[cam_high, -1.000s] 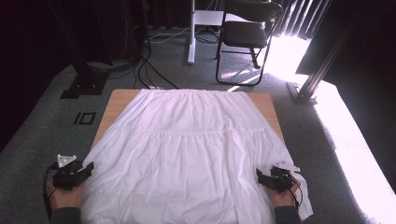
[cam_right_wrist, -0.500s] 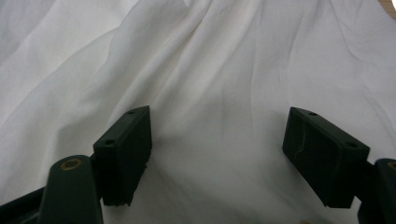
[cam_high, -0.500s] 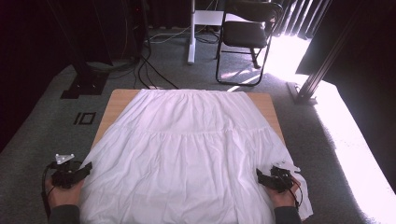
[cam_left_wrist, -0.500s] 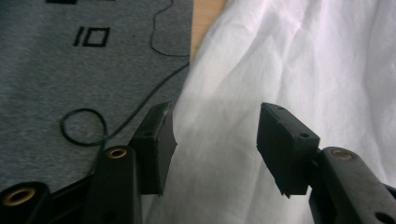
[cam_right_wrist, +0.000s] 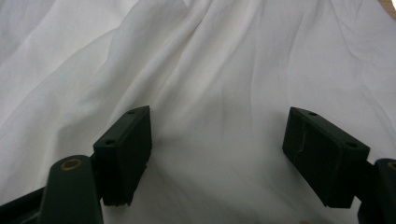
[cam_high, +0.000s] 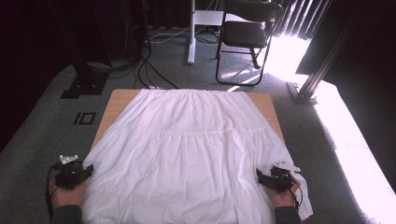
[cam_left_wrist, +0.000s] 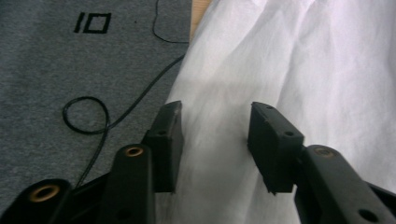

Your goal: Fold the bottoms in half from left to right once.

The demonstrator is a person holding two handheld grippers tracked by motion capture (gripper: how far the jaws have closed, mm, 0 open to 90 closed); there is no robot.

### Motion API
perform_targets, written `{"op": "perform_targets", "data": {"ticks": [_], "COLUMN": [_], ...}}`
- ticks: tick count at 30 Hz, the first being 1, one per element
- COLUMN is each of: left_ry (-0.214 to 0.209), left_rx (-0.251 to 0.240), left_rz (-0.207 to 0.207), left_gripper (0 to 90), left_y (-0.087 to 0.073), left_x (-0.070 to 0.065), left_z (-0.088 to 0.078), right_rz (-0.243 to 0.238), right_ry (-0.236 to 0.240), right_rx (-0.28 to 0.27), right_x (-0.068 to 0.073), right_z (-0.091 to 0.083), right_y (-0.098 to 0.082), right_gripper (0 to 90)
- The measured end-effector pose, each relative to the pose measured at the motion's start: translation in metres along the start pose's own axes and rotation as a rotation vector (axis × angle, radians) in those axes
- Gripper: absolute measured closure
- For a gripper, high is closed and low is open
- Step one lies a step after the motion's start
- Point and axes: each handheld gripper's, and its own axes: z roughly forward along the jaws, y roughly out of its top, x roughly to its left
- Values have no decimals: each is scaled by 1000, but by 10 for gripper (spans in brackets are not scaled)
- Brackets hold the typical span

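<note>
Skirt (cam_high: 191,154), white, spread flat over table (cam_high: 114,100), hem hanging off near edge. Left gripper (cam_left_wrist: 212,126) at skirt's left hem edge, jaws just narrowed, half apart, cloth between, pads not pressing. Right gripper (cam_right_wrist: 217,135) unmoved at right hem, jaws wide apart. Grasp of hem likely starting.

One white skirt (cam_high: 187,154) lies spread over one wooden desk (cam_high: 114,100). Two tongs work at it, the left tongs (cam_high: 88,169) and the right tongs (cam_high: 259,175). One folding chair (cam_high: 247,37) stands behind.
</note>
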Motion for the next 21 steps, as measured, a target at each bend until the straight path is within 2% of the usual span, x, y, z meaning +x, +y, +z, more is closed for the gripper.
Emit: {"op": "perform_targets", "data": {"ticks": [5, 7, 15, 21], "left_ry": [4, -10, -41, -94], "left_rx": [-3, -3, 3, -44], "left_rz": [31, 39, 79, 101], "left_gripper": [614, 645, 897, 900], "left_y": [-3, -2, 0, 6], "left_x": [-5, -8, -18, -27], "left_z": [-1, -2, -3, -17], "right_rz": [0, 0, 0, 0], "right_ry": [0, 0, 0, 0], "right_rx": [0, 0, 0, 0], "right_x": [0, 0, 0, 0], "right_z": [0, 0, 0, 0], "right_y": [0, 0, 0, 0], "right_gripper": [239, 239, 239, 239]}}
